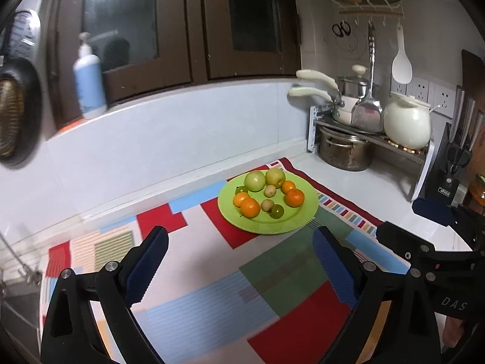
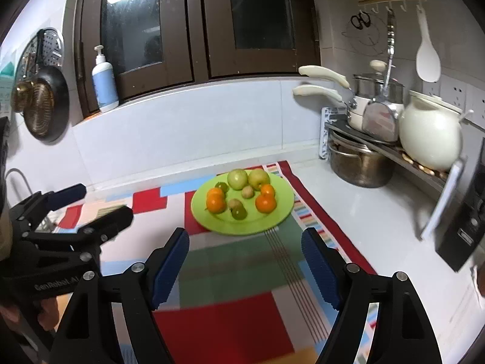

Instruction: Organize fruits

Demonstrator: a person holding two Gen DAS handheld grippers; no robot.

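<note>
A green plate [image 1: 291,226] [image 2: 282,209] sits on a colourful patterned mat [image 1: 212,288] [image 2: 230,318] on the counter. It holds two green apples [image 1: 255,180] [image 2: 238,179], several oranges [image 1: 294,197] [image 2: 265,203], small brownish fruits [image 1: 269,190] [image 2: 247,192] and small green fruits [image 1: 277,211] [image 2: 239,212]. My left gripper [image 1: 239,248] is open and empty above the mat, short of the plate. My right gripper [image 2: 245,250] is open and empty, also short of the plate. Each gripper shows at the edge of the other's view.
A metal rack [image 1: 403,148] [image 2: 394,151] at the back right holds pots, a white jar [image 1: 407,121] [image 2: 430,133] and a steel pot [image 1: 345,151] [image 2: 360,163] beneath. A knife block [image 1: 448,163] [image 2: 466,218] stands at the right. A soap bottle [image 1: 89,85] [image 2: 104,85] stands on the ledge. Pans hang at the left.
</note>
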